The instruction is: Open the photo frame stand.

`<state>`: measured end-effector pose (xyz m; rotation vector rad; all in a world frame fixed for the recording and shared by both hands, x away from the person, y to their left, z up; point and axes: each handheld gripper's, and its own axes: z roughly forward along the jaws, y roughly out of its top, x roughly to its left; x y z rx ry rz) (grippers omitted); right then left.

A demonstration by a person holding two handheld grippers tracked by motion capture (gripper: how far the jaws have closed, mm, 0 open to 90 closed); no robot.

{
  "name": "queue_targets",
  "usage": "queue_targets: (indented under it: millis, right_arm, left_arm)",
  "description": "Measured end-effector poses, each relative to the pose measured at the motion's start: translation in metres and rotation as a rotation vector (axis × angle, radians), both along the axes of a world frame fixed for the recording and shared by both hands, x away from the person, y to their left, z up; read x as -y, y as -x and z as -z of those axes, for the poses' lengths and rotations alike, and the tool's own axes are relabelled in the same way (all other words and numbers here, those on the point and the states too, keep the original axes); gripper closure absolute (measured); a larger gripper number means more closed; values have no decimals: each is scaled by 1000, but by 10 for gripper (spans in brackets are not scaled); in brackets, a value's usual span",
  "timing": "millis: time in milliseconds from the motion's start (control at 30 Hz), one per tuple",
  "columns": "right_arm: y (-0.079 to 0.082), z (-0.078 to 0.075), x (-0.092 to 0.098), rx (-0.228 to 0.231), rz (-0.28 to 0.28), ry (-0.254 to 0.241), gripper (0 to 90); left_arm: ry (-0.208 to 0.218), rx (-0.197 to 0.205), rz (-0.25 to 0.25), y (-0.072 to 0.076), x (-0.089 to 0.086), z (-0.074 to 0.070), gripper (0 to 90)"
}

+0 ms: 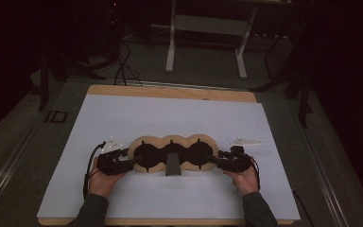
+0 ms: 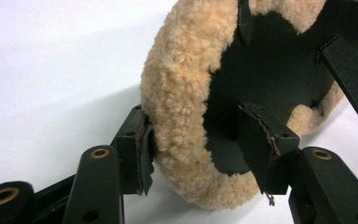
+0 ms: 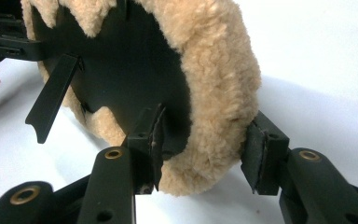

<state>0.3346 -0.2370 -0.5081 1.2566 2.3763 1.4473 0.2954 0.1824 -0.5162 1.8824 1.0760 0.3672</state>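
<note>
Fleece-rimmed black pad (image 1: 172,153), three joined rounds with a black strap (image 1: 172,164), lies across the near middle of our white table sheet (image 1: 170,118). Our left gripper (image 2: 204,154) straddles its left end, pads touching the fleece edge. Our right gripper (image 3: 206,151) straddles the right end, one pad standing clear, nothing clamped.

Dark grey sleeves (image 1: 92,210), black hand-held grippers, brass-ringed screws, trailing cables
</note>
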Motion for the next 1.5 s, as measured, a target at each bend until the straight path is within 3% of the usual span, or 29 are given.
queue_targets:
  millis: [67, 100, 167, 367, 600, 800, 1167, 1467, 1500]
  right_arm:
    - [-1, 0, -1, 9, 1, 6, 530]
    - [-2, 0, -4, 17, -5, 13, 530]
    - [-5, 0, -8, 25, -5, 25, 528]
    - [-7, 2, -14, 53, 3, 40, 510]
    - [-2, 11, -11, 43, 0, 44, 481]
    - [0, 7, -12, 45, -20, 64, 464]
    - [4, 3, -10, 25, -57, 42, 389]
    - [8, 6, -5, 2, -55, 38, 441]
    - [9, 6, -5, 7, -52, 52, 470]
  left_arm:
    - [-17, 22, -6, 0, 0, -1, 475]
    - [-36, 56, -17, -1, -1, -2, 473]
    - [-38, 69, -28, -2, -3, 0, 469]
    - [-32, 56, -31, -2, -6, 0, 469]
    - [-12, 59, -14, 4, -5, -3, 485]
    - [7, 52, 2, 8, -8, -5, 487]
    - [64, 0, 45, 11, -15, -6, 484]
    - [40, -1, 74, 15, -15, -8, 498]
    - [-6, 23, 70, 17, -12, -8, 510]
